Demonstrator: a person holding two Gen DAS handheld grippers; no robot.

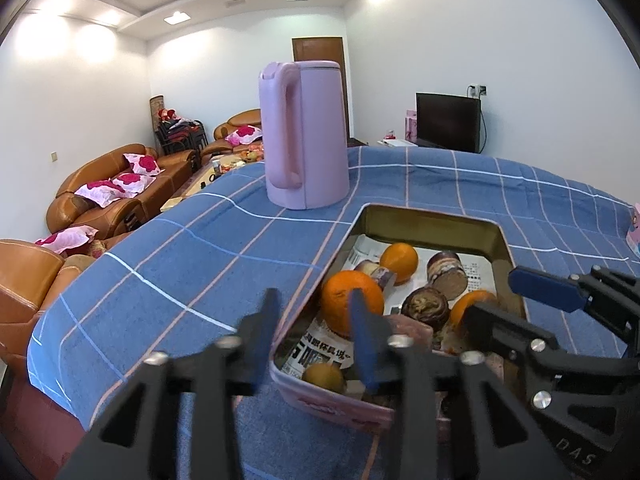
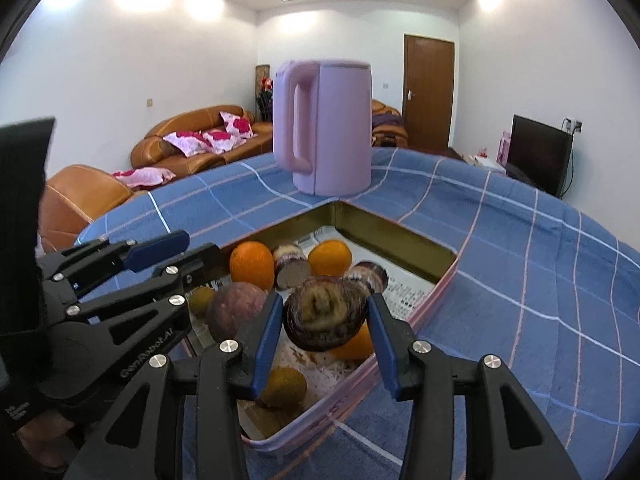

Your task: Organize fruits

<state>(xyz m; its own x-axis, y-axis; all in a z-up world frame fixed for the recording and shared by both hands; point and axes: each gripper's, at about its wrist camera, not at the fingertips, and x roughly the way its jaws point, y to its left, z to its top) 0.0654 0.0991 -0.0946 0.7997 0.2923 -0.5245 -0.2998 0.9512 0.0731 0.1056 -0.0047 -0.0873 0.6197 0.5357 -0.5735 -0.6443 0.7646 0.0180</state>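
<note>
Blocking part of the tin (image 2: 400,236), the right gripper (image 2: 323,318) clasps a dark, purple-skinned cut piece (image 2: 326,312) above it; the left gripper (image 1: 316,332) hangs unclenched, empty, straddling the tin's rim beside an orange (image 1: 340,300).

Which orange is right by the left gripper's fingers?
The big orange at the tin's left wall. One blue finger crosses in front of it. The other two oranges lie farther into the tin.
</note>
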